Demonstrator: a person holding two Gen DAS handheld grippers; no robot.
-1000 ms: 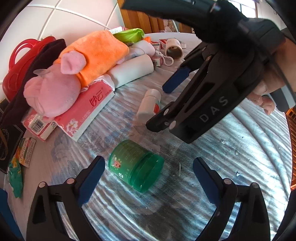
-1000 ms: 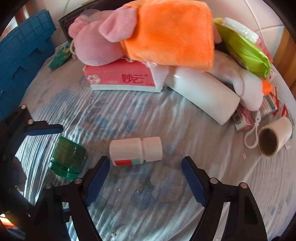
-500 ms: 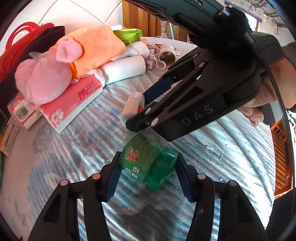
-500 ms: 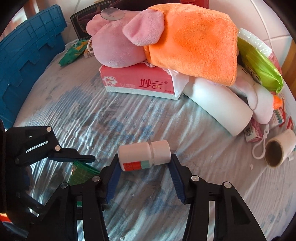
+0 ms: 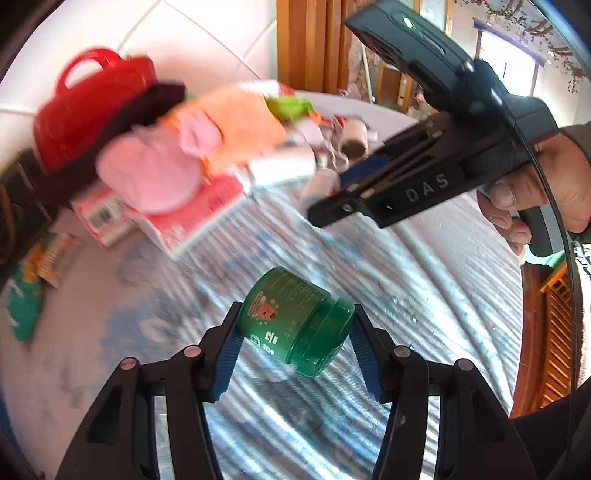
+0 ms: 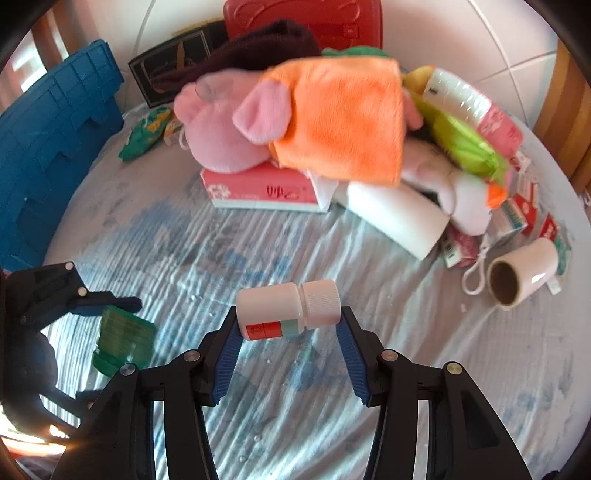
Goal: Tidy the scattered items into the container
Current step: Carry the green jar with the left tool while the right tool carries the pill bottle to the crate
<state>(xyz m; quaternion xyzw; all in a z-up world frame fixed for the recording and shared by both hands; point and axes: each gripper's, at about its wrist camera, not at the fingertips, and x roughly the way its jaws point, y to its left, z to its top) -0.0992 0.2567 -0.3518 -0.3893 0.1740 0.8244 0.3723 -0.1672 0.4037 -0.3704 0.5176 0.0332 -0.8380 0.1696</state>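
Note:
A green plastic jar [image 5: 291, 317] lies on its side between the blue pads of my left gripper [image 5: 295, 332], which is shut on it and holds it above the striped cloth. My right gripper [image 6: 288, 325] is shut on a white pill bottle [image 6: 284, 306] with a red and green label, also lifted off the cloth. In the left wrist view the right gripper [image 5: 343, 192] shows at upper right, held by a hand [image 5: 535, 195], with the bottle [image 5: 319, 184] in it. In the right wrist view the left gripper [image 6: 107, 306] and the jar [image 6: 123, 339] show at far left.
A blue crate [image 6: 48, 147] stands at the left edge, a red container [image 6: 303, 22] by the tiled wall. A pink and orange plush [image 6: 295, 122], a pink tissue box [image 6: 262, 192], a white roll [image 6: 395, 218], a mug [image 6: 521, 273] and small packets crowd the back.
Both grippers went from open around their items to shut on them. The green jar and the white bottle have since risen off the cloth, and both views are blurred by the motion.

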